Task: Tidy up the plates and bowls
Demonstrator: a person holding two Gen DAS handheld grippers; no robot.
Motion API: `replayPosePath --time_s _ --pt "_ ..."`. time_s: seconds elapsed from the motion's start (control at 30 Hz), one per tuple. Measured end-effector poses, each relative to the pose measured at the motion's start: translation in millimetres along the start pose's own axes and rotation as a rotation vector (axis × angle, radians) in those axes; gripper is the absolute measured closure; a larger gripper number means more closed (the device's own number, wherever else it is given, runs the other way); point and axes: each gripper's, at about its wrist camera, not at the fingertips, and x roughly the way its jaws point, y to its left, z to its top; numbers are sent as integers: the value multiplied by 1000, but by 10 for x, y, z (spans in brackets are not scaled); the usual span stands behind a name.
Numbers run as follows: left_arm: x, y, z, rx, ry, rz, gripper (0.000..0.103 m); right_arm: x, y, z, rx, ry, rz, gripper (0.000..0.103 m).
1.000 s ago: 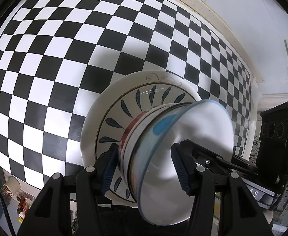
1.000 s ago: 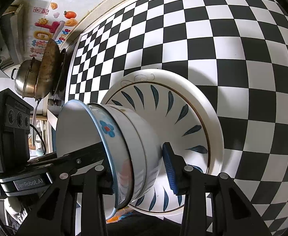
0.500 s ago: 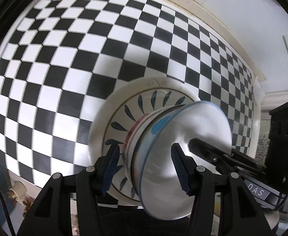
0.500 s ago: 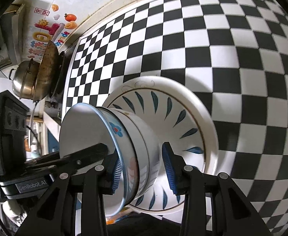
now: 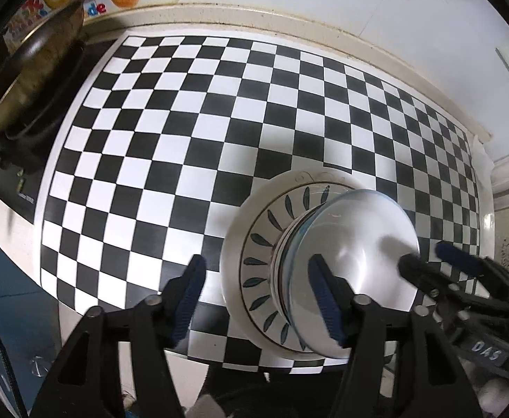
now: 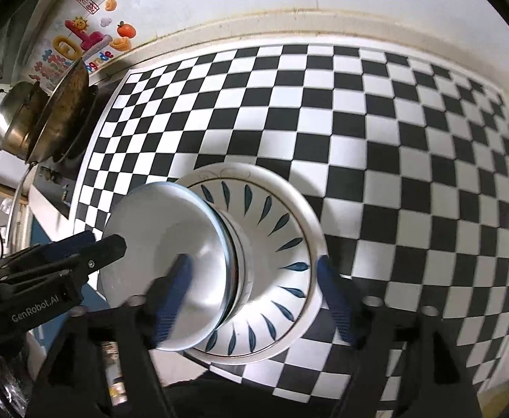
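Observation:
A white plate (image 5: 235,254) (image 6: 289,216) with blue leaf marks lies on the checkered cloth (image 5: 185,139). A stack of bowls (image 5: 359,244) (image 6: 157,223) stands on it, the top one white inside with a blue rim. My left gripper (image 5: 258,299) hangs above the stack's left rim. Its jaws are opening, one finger (image 5: 188,296) out over the cloth and the other over the bowl's inside, neither pad touching. My right gripper (image 6: 254,299) hangs above the opposite rim. Its jaws are also opening, and its pads stand clear of the bowls.
A dark wok (image 5: 35,69) (image 6: 66,104) and a steel pot (image 6: 14,118) stand at the cloth's left end. A white wall with colourful stickers (image 6: 84,41) runs behind. The counter edge is near, just below the plate. Checkered cloth (image 6: 393,139) stretches away to the right.
Both grippers have let go of the bowl stack's rim, opened wider and risen. The stack stays on the plate. More of the cloth and the wall is in view.

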Motion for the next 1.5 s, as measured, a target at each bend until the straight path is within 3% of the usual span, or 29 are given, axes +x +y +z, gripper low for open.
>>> replayPosePath --time_s 0.07,0.23,0.3,0.67,0.9,1.23,1.5 --pt "-17 11 -11 10 -6 10 30 -73 1 -1 13 -17 -13 20" --pt "-78 9 -3 29 -36 0 28 -178 25 -35 44 -39 -63 18" --pt "-114 -11 -2 43 -52 -4 15 -211 46 -57 53 -50 -76 17" --pt "-331 -75 -86 147 -111 -4 14 -421 215 -259 117 -142 -165 16" --pt "-729 -80 -228 180 -180 -11 14 -797 288 -421 157 -214 -191 16" --pt "-1653 -115 -766 186 -378 15 14 -1709 621 -1053 111 -374 -211 15" --pt "-2229 -32 -1488 139 -454 8 14 -2451 861 -1768 51 -473 -221 13"
